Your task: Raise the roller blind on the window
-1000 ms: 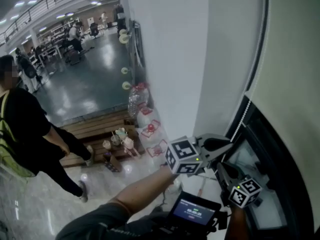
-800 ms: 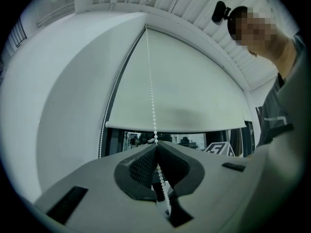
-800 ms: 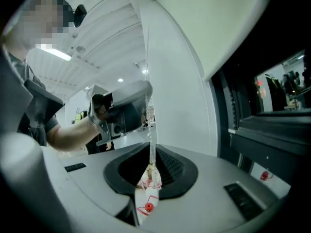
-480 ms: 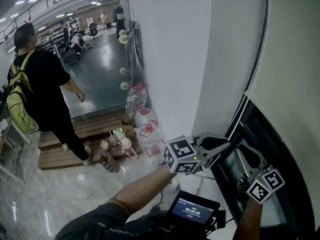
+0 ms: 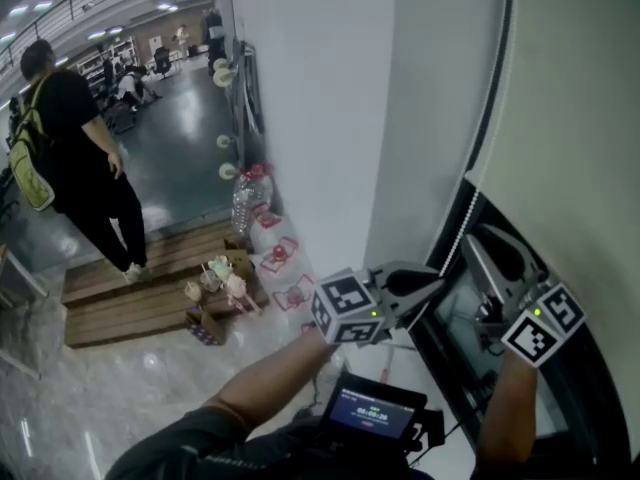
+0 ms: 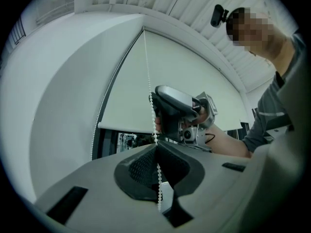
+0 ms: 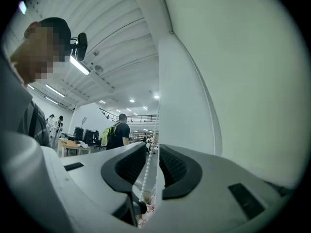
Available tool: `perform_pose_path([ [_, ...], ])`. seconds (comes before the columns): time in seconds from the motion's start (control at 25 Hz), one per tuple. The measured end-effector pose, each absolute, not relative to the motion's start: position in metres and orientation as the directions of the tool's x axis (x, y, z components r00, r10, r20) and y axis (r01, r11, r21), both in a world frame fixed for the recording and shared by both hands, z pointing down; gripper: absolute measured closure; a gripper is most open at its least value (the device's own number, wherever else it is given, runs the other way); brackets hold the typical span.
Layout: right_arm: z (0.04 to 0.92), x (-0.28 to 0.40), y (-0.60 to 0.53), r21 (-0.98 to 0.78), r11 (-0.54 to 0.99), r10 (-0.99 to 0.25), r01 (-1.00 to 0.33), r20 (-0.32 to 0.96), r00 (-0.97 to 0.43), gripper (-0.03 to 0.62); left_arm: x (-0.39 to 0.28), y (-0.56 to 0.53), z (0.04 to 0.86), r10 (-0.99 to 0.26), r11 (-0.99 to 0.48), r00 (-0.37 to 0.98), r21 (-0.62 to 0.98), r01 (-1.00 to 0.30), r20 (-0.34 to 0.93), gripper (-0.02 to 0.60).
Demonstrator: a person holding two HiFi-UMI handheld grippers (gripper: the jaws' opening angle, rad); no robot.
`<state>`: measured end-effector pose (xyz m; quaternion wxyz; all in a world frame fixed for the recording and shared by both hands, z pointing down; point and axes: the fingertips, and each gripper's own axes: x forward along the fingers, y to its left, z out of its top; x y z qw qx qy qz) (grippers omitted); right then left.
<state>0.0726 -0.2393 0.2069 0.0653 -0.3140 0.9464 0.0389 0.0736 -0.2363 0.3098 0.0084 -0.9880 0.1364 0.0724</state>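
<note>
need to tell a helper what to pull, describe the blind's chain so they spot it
Start at the big pale roller blind. A thin white bead chain hangs beside its left edge. Unlike the flat cloth, it is a string of tiny balls, pinched in the jaws of the left gripper.

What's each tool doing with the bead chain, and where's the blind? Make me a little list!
left tool: shut on the chain
right tool: open, jaws have just been opening; chain passes between them, not pinched
blind: partly down over the window
</note>
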Motion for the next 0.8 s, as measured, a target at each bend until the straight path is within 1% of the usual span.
perform_pose_path([
  [0.24, 0.202, 0.056, -0.246, 0.066, 0.814, -0.570, -0.577, -0.099, -0.816, 0.496, 0.074, -0.232, 0.312, -0.255, -0.966, 0.954, -0.001, -0.259, -0.158, 0.579],
  [0.28, 0.204, 0.055, -0.246, 0.064, 0.817, -0.566, -0.573, -0.097, -0.819, 0.541, 0.073, -0.231, 0.313, -0.255, -0.966, 0.954, -0.001, -0.259, -0.158, 0.578],
  [0.36, 0.207, 0.055, -0.246, 0.054, 0.818, -0.565, -0.572, -0.101, -0.819, 0.576, 0.073, -0.232, 0.314, -0.258, -0.966, 0.953, 0.006, -0.260, -0.157, 0.579],
  [0.6, 0.212, 0.054, -0.254, 0.022, 0.822, -0.565, -0.569, -0.088, -0.820, 0.591, 0.076, -0.240, 0.319, -0.271, -0.962, 0.953, 0.006, -0.273, -0.139, 0.579],
  [0.72, 0.229, 0.055, -0.258, -0.004, 0.818, -0.574, -0.575, -0.067, -0.816, 0.591, 0.077, -0.244, 0.340, -0.283, -0.959, 0.954, 0.022, -0.282, -0.104, 0.580],
  [0.8, 0.241, 0.057, -0.260, -0.037, 0.817, -0.576, -0.575, -0.076, -0.814, 0.592, 0.077, -0.246, 0.353, -0.277, -0.961, 0.956, 0.043, -0.274, -0.097, 0.580],
])
